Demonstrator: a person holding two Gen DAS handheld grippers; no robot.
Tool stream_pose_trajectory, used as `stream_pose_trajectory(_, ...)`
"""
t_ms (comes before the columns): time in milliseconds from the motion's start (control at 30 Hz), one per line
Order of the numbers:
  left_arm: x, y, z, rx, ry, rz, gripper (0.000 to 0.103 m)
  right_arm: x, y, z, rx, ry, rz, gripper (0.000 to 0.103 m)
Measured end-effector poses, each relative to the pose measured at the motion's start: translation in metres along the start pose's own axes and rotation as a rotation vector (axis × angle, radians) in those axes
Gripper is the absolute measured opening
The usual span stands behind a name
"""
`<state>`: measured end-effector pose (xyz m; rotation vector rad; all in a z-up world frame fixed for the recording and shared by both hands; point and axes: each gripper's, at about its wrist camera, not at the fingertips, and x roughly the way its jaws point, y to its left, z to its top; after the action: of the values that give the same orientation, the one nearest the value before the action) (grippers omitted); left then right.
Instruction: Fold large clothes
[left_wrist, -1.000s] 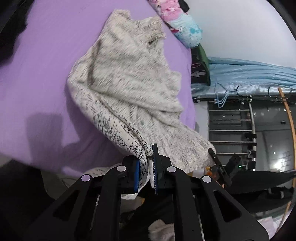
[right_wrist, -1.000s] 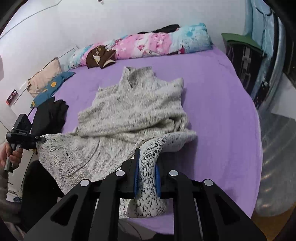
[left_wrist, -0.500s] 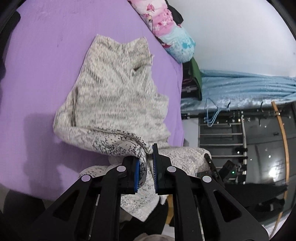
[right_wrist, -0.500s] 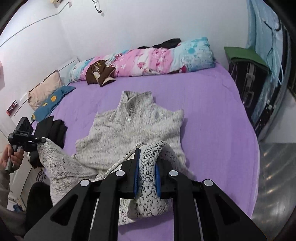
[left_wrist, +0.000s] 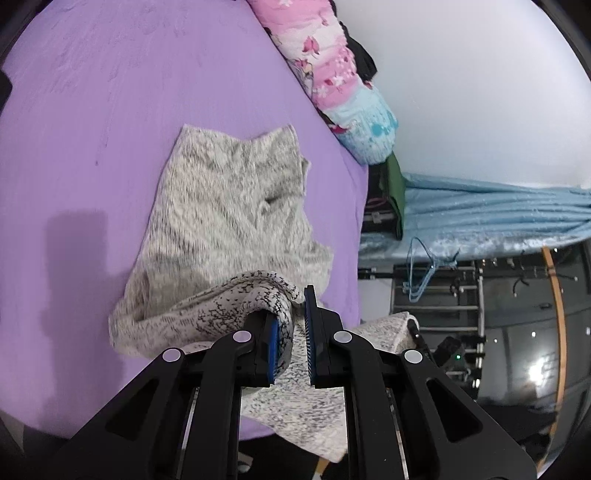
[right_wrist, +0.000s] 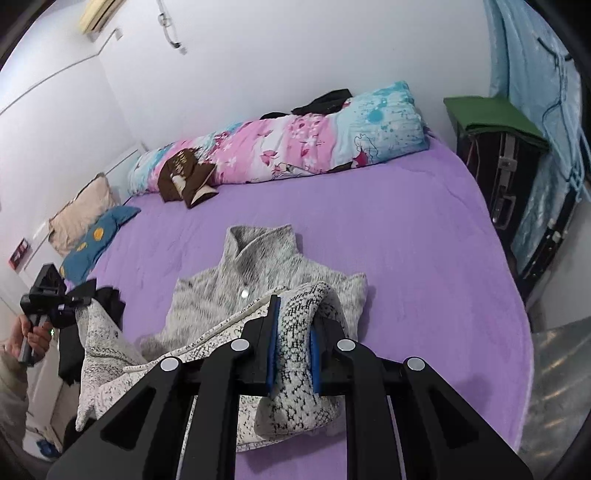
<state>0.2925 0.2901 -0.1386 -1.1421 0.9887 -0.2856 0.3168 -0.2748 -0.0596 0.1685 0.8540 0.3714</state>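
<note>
**A:** Where did we have the sweater (right_wrist: 258, 273) at that point?

**B:** Its collar and upper body lay flat on the purple bed (right_wrist: 406, 229), about midway between the left and right edges, collar toward the head edge where the floral quilt (right_wrist: 295, 140) ran. The hem half was off the sheet, lifted near the foot edge between our two tools.

**A:** And the jaws?

**B:** The right gripper (right_wrist: 293, 354) was clamped narrow on a thick bunch of hem fabric. The left gripper (left_wrist: 290, 339) had knit pressed against one pad with a slim gap at the other, so we judged it pinched on the hem's other corner, only thinly.

**A:** How should we have carried the fold?

**B:** We judged it best to keep both corners level and the hem taut between them, travel toward the collar together, and lower flat so the hem landed square on the shoulders. The risk we saw was the left pinch slipping, or the right bunch dropping as a lump.
</note>
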Motion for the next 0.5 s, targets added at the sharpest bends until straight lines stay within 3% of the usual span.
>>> stream_pose_trajectory(233,0.024,0.021,0.058,-0.075,-0.018,0.074,0.01,0.065,-0.021,0.034,0.092,0.021,-0.038,0.013)
stream_pose_trajectory(500,0.062,0.075,0.111,-0.195,-0.001,0.136,0.011,0.154,-0.066,0.038,0.224,0.104,-0.106,0.013)
